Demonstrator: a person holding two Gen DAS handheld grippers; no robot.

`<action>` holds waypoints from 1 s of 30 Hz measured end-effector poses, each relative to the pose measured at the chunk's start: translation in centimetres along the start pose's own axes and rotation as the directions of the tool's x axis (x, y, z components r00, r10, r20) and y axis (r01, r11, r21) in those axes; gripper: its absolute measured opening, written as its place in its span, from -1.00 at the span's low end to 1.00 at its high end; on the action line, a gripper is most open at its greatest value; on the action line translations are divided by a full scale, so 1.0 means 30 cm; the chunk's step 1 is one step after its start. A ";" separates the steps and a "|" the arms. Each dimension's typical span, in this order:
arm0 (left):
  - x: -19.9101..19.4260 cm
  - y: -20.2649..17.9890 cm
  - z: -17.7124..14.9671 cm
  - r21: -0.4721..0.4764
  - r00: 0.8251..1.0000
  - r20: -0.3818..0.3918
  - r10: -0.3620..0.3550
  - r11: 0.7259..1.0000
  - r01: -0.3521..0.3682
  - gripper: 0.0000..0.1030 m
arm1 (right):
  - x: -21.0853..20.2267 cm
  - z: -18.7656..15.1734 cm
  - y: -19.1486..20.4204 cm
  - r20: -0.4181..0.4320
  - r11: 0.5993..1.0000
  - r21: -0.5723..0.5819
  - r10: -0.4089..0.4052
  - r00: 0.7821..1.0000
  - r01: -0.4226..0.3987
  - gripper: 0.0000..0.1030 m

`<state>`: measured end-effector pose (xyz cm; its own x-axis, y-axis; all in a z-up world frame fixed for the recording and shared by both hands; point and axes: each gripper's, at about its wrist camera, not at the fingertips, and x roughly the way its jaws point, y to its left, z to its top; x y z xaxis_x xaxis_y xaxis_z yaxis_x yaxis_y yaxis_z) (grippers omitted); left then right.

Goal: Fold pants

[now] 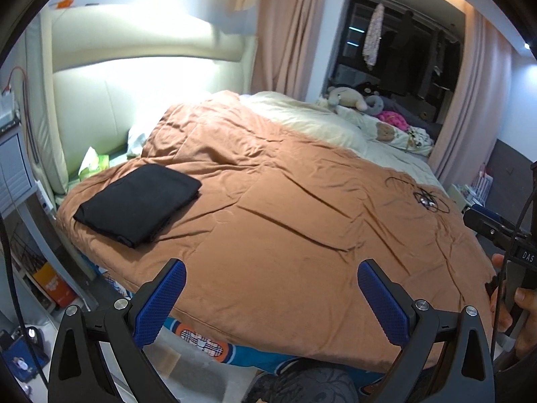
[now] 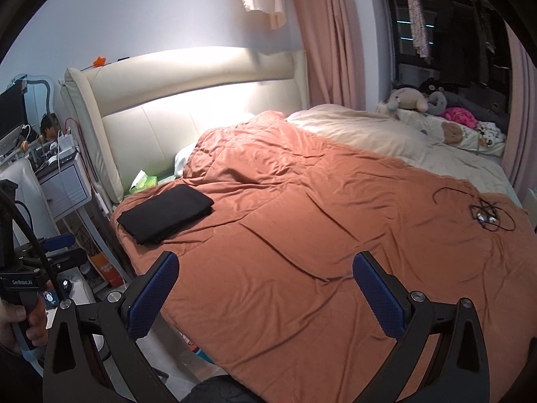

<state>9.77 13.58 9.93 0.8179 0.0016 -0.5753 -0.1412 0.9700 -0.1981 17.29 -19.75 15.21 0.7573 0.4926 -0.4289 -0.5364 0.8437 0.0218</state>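
Note:
The black pants point(image 1: 139, 203) lie folded into a flat rectangle on the orange duvet point(image 1: 285, 208), at the left side of the bed near the headboard. They also show in the right wrist view point(image 2: 166, 213). My left gripper point(image 1: 272, 268) is open and empty, held above the bed's near edge, well short of the pants. My right gripper point(image 2: 265, 262) is open and empty too, over the near part of the duvet point(image 2: 319, 235). The right gripper's body shows at the right edge of the left wrist view point(image 1: 493, 226).
A tangle of black cable with earphones point(image 1: 428, 198) lies on the duvet at the right. A cream headboard point(image 1: 134, 77) stands at the left. A cream blanket and soft toys point(image 1: 352, 97) lie at the far side. A nightstand point(image 2: 63, 181) stands left of the bed.

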 end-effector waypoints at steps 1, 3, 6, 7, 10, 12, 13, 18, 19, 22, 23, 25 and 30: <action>-0.014 -0.018 -0.007 0.009 1.000 0.006 -0.001 1.000 0.001 0.99 | -0.019 -0.009 -0.005 0.002 1.000 0.003 -0.007 1.000 0.007 1.00; -0.044 -0.058 -0.023 0.029 1.000 0.020 -0.009 1.000 0.008 0.99 | -0.064 -0.034 -0.010 0.010 1.000 0.011 -0.029 1.000 0.029 1.00; -0.081 -0.107 -0.050 0.048 0.999 0.036 -0.032 0.998 0.031 0.99 | -0.127 -0.072 -0.010 0.022 0.998 0.019 -0.059 0.998 0.058 1.00; -0.091 -0.122 -0.060 0.053 0.999 0.038 -0.038 0.998 0.036 0.99 | -0.147 -0.085 -0.009 0.027 0.998 0.022 -0.067 0.997 0.066 1.00; -0.119 -0.168 -0.093 0.070 0.997 0.042 -0.063 0.996 0.060 0.99 | -0.202 -0.124 -0.009 0.040 0.995 0.037 -0.089 0.995 0.088 1.00; -0.135 -0.196 -0.114 0.078 0.996 0.046 -0.077 0.994 0.073 0.99 | -0.236 -0.148 -0.006 0.049 0.994 0.045 -0.102 0.994 0.100 1.00; -0.144 -0.209 -0.124 0.082 0.995 0.051 -0.081 0.994 0.077 0.99 | -0.248 -0.157 -0.004 0.051 0.993 0.046 -0.109 0.993 0.106 1.00; -0.194 -0.277 -0.179 0.113 0.990 0.082 -0.116 0.988 0.106 0.99 | -0.334 -0.232 0.015 0.084 0.987 0.056 -0.152 0.985 0.148 1.00; -0.204 -0.289 -0.189 0.117 0.988 0.089 -0.126 0.986 0.115 0.99 | -0.347 -0.247 0.020 0.087 0.986 0.057 -0.158 0.984 0.154 1.00; -0.230 -0.318 -0.217 0.114 0.981 0.112 -0.156 0.983 0.143 0.99 | -0.386 -0.295 0.034 0.105 0.984 0.055 -0.177 0.979 0.172 1.00; -0.238 -0.327 -0.227 0.113 0.980 0.122 -0.156 0.983 0.142 0.99 | -0.397 -0.313 0.041 0.108 0.983 0.052 -0.183 0.977 0.178 1.00; -0.252 -0.345 -0.251 0.117 0.980 0.150 -0.128 0.987 0.111 0.99 | -0.410 -0.346 0.048 0.105 0.982 0.053 -0.187 0.977 0.182 1.00; -0.279 -0.371 -0.313 0.120 0.979 0.167 -0.114 0.988 0.094 0.99 | -0.446 -0.425 0.049 0.106 0.981 0.075 -0.184 0.977 0.177 1.00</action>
<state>-0.75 0.48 9.49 0.9104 -0.0679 -0.4080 0.0044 0.9880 -0.1546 1.63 -27.80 9.47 0.8784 0.3486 -0.3270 -0.3646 0.9311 0.0131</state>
